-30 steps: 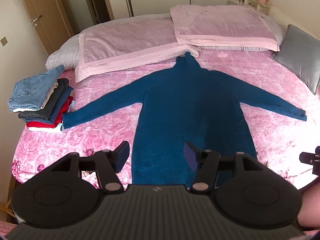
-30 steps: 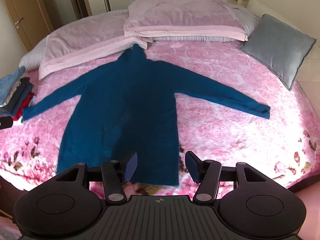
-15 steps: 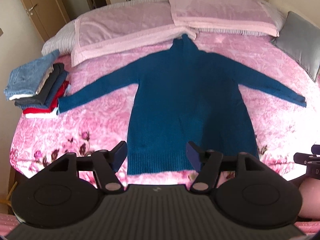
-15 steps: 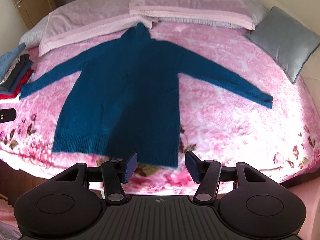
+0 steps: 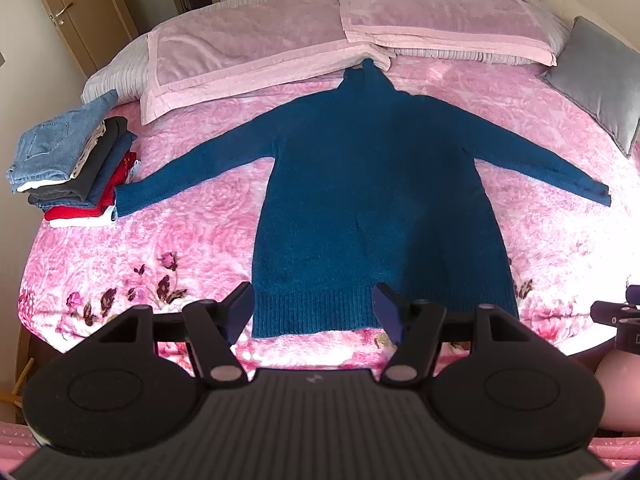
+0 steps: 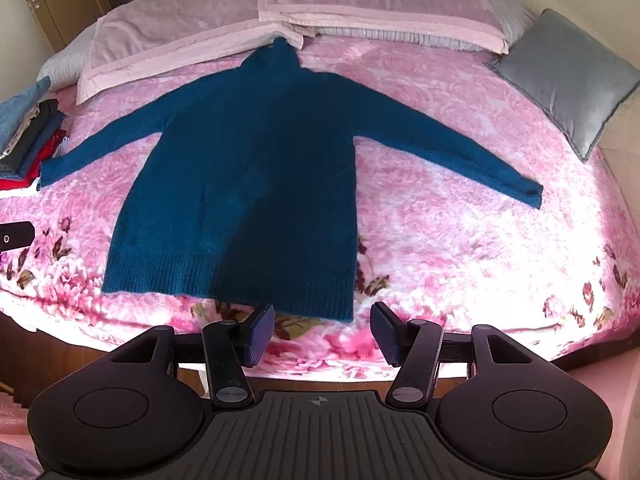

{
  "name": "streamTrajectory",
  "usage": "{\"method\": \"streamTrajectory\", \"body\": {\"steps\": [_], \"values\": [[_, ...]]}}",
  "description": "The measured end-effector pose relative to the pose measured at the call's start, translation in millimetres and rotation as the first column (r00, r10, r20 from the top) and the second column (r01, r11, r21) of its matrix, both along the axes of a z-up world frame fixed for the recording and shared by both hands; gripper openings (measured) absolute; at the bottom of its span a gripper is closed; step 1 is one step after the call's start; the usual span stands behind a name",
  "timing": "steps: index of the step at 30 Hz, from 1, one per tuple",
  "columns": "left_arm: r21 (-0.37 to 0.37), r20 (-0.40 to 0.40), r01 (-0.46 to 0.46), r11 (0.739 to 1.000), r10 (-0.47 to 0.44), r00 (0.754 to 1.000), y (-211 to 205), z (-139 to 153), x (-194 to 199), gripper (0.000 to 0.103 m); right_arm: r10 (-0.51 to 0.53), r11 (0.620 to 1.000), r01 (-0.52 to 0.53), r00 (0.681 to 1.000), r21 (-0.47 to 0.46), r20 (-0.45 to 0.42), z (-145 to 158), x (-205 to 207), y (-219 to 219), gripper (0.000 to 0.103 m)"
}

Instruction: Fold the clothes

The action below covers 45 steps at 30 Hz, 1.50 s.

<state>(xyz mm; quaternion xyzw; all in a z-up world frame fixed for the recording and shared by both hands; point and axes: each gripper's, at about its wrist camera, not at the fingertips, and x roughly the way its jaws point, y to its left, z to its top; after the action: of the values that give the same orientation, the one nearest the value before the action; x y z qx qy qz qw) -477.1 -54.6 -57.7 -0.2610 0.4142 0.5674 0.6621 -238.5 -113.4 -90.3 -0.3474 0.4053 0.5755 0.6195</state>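
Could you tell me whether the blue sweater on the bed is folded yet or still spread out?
Spread out, unfolded: the blue sweater lies flat on the bed, both sleeves stretched sideways, hem straight.

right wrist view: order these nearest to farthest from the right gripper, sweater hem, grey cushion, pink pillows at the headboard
From the right gripper, both fingers apart:
1. Sweater hem, just ahead, slightly left.
2. Grey cushion, far right edge of the bed.
3. Pink pillows, at the head of the bed, beyond the sweater's collar.
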Motion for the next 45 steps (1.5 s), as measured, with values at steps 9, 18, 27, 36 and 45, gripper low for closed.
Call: {"method": "streamTrajectory", "body": {"steps": [9, 18, 27, 36, 45], "values": [[0.022, -0.004, 0.052, 0.998, -0.052, 0.999, 2.3, 6.4, 23.2, 0.062, -0.027, 0.999, 0.027, 1.000, 0.025, -0.002, 4.6, 9.7, -6.4, 0.057], [0.035, -0.010, 0.124, 0.992, -0.124, 0.992, 7.9, 7.7, 54.5, 0.062, -0.073, 0.996, 0.073, 0.997, 0.043, -0.003, 9.6, 30.9, -13.0, 0.057], [0.048, -0.016, 0.238, 0.970, -0.237, 0.971, 17.0, 9.7, 95.3, 0.062, -0.153, 0.986, 0.152, 0.988, 0.072, 0.003, 18.5, 54.2, -21.1, 0.057], [0.046, -0.011, 0.287, 0.957, -0.287, 0.958, 38.6, 2.2, 104.8, 0.062, -0.228, 0.971, 0.228, 0.974, 0.078, -0.005, 21.5, 62.6, -12.0, 0.057], [0.021, 0.019, 0.172, 0.985, -0.173, 0.985, 99.0, -12.3, 46.4, 0.062, -0.170, 0.984, 0.168, 0.985, 0.065, 0.021, 18.0, 28.5, 50.1, 0.057]]}}
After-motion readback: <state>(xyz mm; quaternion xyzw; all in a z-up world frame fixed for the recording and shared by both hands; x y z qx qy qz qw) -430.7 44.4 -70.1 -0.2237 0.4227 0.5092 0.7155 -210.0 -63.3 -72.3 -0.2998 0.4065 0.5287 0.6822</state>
